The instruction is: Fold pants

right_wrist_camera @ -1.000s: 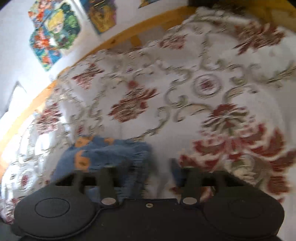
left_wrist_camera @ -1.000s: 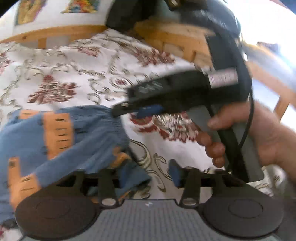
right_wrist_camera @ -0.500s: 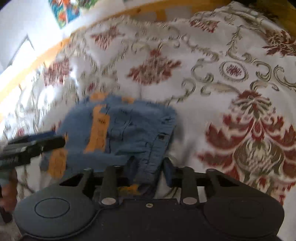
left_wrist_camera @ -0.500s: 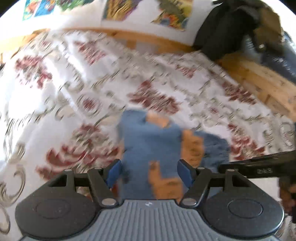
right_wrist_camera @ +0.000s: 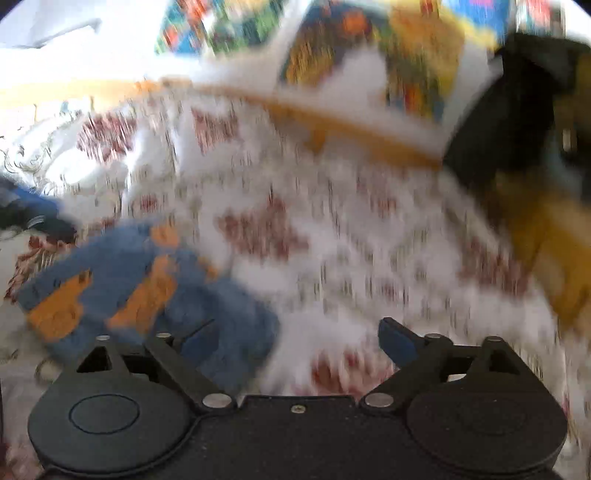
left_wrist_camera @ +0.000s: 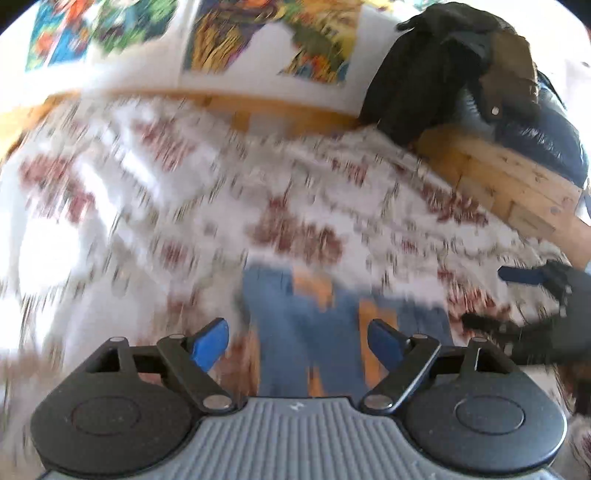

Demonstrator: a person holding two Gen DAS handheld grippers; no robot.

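place: bedroom | evidence: floral bedspread; wooden bed frame; posters on wall

No words or numbers can be read anywhere, motion blur smears both views; only a tiny pale mark, illegible, sits on the grey ribbed housing of the left tool.

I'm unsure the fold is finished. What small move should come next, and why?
Probably hold both grippers back and check the bundle. The pants lie as a compact blue-and-orange stack on the bedspread; the left gripper and right gripper are both open and empty. Blur hides whether the edges line up, so judge that before any tidy-up tuck.
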